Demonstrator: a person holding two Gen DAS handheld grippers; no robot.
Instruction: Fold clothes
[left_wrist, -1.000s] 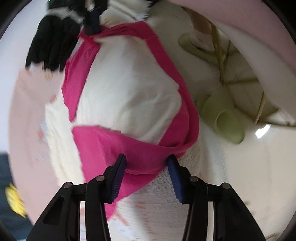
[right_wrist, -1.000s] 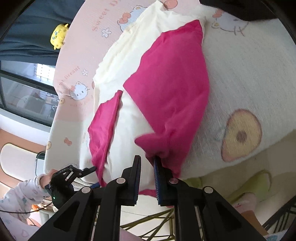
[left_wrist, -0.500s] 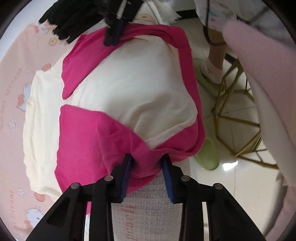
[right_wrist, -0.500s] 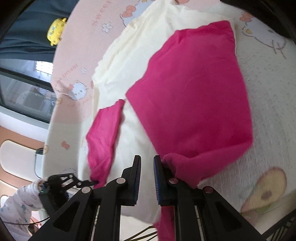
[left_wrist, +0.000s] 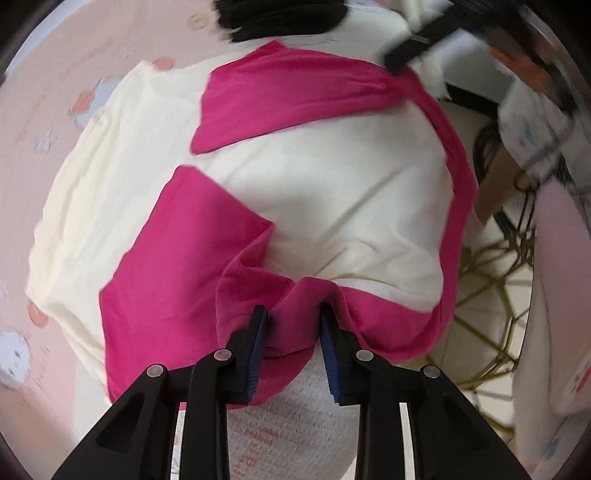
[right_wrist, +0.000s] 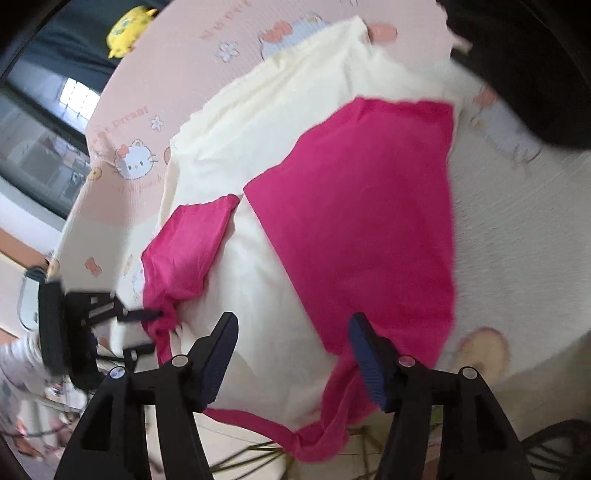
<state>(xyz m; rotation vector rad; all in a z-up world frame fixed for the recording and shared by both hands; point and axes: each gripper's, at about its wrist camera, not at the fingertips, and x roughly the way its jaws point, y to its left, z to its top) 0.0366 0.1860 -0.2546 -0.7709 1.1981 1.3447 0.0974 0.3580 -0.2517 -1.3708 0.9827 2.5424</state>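
Observation:
A cream top (left_wrist: 332, 192) with bright pink sleeves and hem lies spread on a pink cartoon-print blanket (left_wrist: 44, 110). My left gripper (left_wrist: 293, 314) is closing, and a bunched fold of the pink fabric (left_wrist: 288, 295) is pinched between its pads at the near edge. In the right wrist view that gripper (right_wrist: 155, 314) holds the small pink sleeve (right_wrist: 188, 251) at the left. My right gripper (right_wrist: 293, 319) is opening wide above the cream body (right_wrist: 258, 258), with nothing gripped. The large pink panel (right_wrist: 369, 206) lies flat just right of it.
A black cloth (right_wrist: 517, 74) lies at the blanket's far right. A yellow plush toy (right_wrist: 127, 29) sits beyond the far edge by a dark window (right_wrist: 37, 147). A gold wire frame (left_wrist: 495, 295) stands on the floor past the near edge. A patterned sleeve (right_wrist: 14, 369) shows at the lower left.
My right gripper has opened and let go of the pink fabric, which now lies on the top. My left gripper has closed on the pink fold and rolled while lifting it.

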